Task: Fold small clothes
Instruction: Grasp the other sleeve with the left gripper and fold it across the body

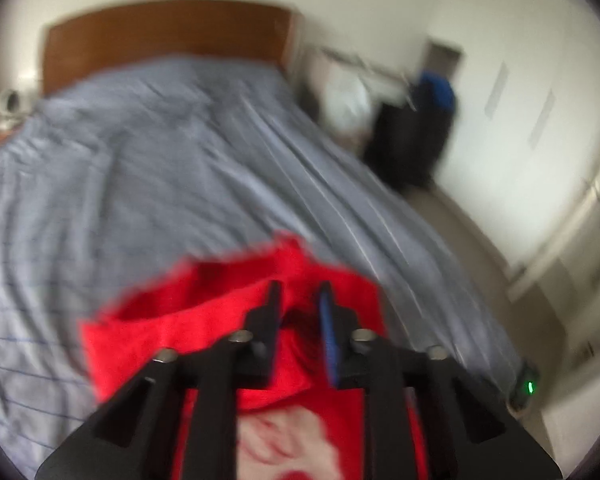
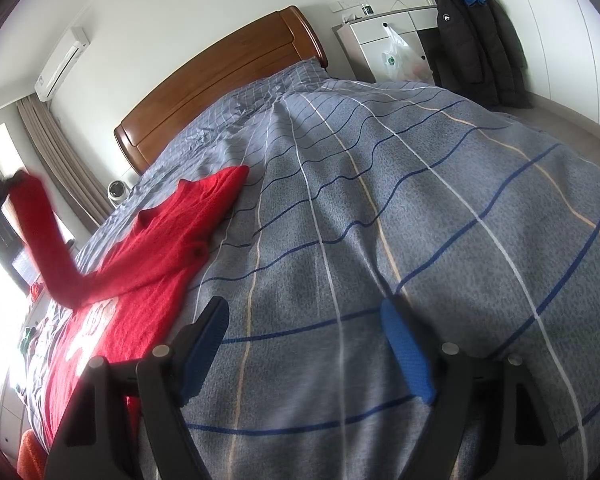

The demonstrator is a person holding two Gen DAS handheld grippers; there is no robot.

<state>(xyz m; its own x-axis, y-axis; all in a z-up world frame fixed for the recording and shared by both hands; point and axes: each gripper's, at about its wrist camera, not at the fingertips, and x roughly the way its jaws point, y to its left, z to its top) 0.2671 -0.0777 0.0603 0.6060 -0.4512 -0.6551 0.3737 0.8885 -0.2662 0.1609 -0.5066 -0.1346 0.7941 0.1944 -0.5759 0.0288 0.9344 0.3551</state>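
Left gripper (image 1: pixel 300 300): pinching a lifted sleeve of the red sweater (image 2: pixel 140 248), raised above the bed (image 2: pixel 420 200). Sweater body: flat on the grey striped cover, left of centre. Right gripper (image 2: pixel 304 320): spread wide, holding nothing, just beside the sweater's edge.

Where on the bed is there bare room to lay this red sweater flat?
The widest free patch is the striped bedspread ahead of the open right gripper, between the red sweater and the floor-side edge, up toward the headboard. The window side is crowded: the sweater lies there, one sleeve lifted by the left gripper.
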